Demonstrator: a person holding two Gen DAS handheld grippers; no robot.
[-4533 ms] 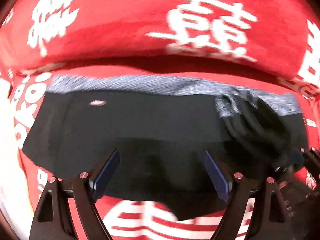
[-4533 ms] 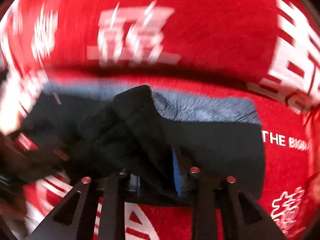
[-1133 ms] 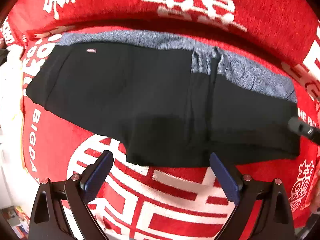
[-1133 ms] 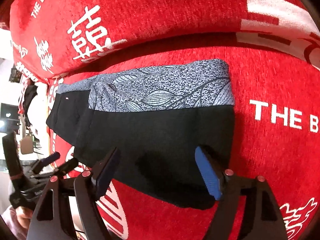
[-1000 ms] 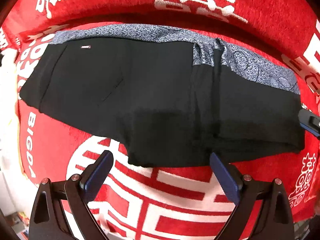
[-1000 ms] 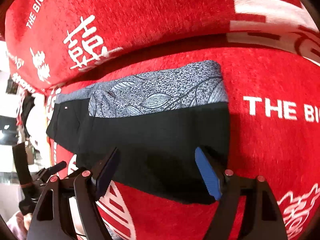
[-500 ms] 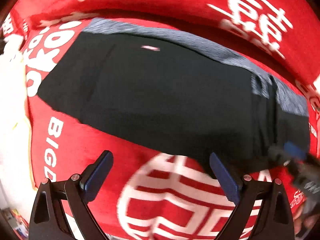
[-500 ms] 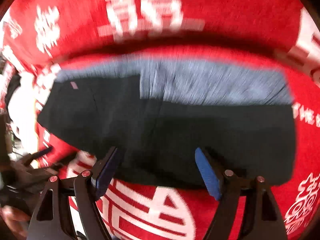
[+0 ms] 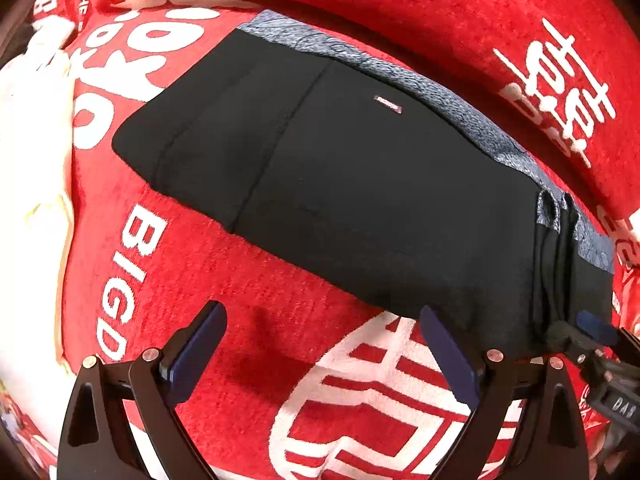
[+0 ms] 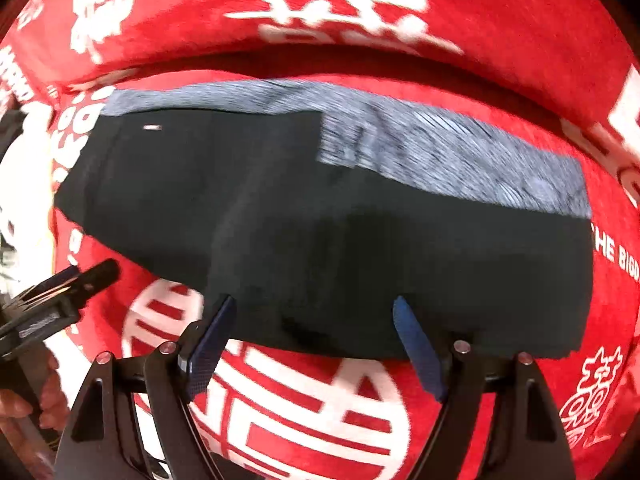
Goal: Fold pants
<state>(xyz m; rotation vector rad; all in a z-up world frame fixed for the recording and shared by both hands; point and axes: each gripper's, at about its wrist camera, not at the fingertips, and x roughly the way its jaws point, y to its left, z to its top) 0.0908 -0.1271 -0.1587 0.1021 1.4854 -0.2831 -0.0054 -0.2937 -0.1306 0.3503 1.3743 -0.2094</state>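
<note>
Both grippers have slid leftward along the black folded pants with a grey patterned waistband (image 9: 340,184), which lie flat on a red blanket with white lettering (image 9: 248,340). Left gripper (image 9: 322,354) hangs wide open and empty at lower centre of its view, the pants' near edge just above its right finger. Right gripper (image 10: 312,344), its jaws just widened, holds nothing; the pants' hem sits between its fingertips.

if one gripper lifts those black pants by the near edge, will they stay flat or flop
The pants would probably flop: they are soft cloth lying in folded layers, with loose pleats at one end. The red blanket looks fuzzy, so pushing would likely bunch them rather than slide them.
</note>
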